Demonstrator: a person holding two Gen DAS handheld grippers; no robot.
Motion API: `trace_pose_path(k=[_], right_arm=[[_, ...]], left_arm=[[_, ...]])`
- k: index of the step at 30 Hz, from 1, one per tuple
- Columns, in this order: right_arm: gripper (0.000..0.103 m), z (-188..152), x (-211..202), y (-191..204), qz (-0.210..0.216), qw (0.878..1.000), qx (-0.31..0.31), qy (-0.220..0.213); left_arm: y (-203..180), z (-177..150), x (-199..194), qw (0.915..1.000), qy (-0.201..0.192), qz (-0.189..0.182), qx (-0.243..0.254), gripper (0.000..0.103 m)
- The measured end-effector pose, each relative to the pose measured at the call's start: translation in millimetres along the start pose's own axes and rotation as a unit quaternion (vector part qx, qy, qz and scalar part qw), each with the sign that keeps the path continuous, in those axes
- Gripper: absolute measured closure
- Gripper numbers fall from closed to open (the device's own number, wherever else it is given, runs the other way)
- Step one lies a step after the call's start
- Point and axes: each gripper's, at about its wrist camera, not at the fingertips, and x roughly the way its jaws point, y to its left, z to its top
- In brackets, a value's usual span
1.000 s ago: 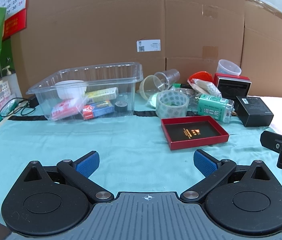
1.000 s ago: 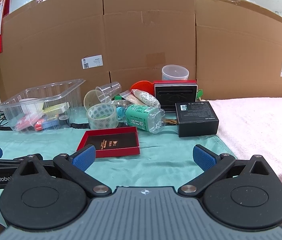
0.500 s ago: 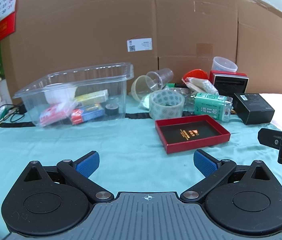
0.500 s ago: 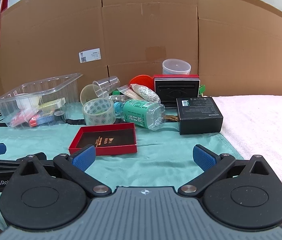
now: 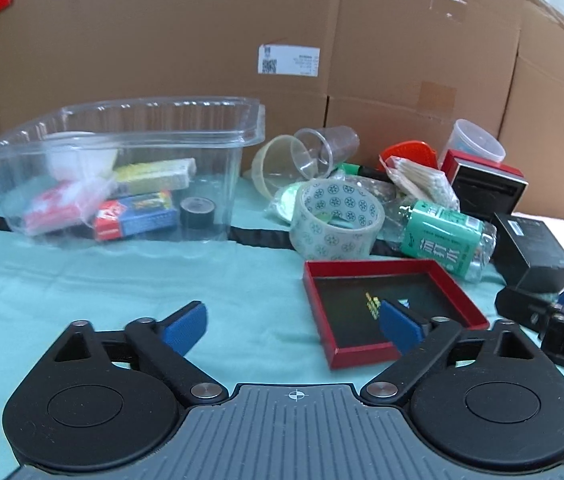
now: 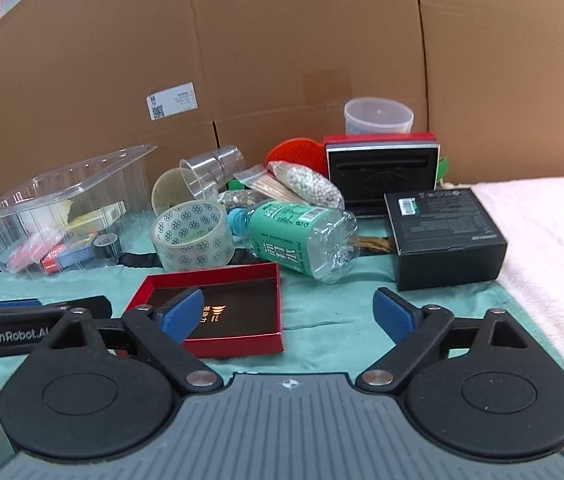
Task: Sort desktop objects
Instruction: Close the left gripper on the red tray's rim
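Observation:
A shallow red tray (image 5: 382, 304) (image 6: 218, 304) lies on the teal cloth in front of a patterned tape roll (image 5: 336, 220), a green-labelled bottle (image 5: 446, 242) on its side and a black box (image 5: 530, 252). A clear bin (image 5: 162, 116) at the left holds card packs and a small black tape roll. My left gripper (image 5: 292, 326) hovers low before the tray, its jaws wide and closing, gripping nothing. My right gripper (image 6: 288, 314) is just right of the tray, jaws also closing, with only cloth between them.
Clear cups (image 5: 326, 148), a bag of cotton swabs (image 5: 418, 180), a bag of white beads (image 6: 310, 188), a red-and-black case (image 6: 382, 172) and a lidded tub (image 6: 378, 116) crowd the back. Cardboard walls stand behind. A white towel (image 6: 542, 240) covers the right.
Both grippers have moved forward and lower toward the pile, so the red tray now sits right at their fingertips. Both pairs of jaws have narrowed slightly.

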Motion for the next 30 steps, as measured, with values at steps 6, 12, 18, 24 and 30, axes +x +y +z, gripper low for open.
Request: trace_pose_path(k=[6, 12, 18, 24, 30], right_arm=[[0.038, 3, 29, -17, 0.041, 0.998, 0.043, 0.036], [0.048, 3, 48, -15, 0.049, 0.996, 0.041, 0.058], [0.06, -3, 52, -25, 0.061, 0.994, 0.077, 0.046], [0.06, -3, 52, -22, 0.051, 0.994, 0.073, 0.059], [0.068, -2, 52, -11, 0.036, 0.996, 0.037, 0.067]], left_arm=[[-3, 0, 34, 0.999, 0.041, -0.016, -0.009, 0.029], [-10, 1, 49, 0.9985, 0.051, -0.022, 0.001, 0.036], [-11, -5, 55, 0.9987, 0.041, -0.031, -0.001, 0.039], [-16, -4, 54, 0.9987, 0.044, -0.022, 0.015, 0.045], [-19, -5, 51, 0.9982, 0.045, -0.029, 0.025, 0.078]])
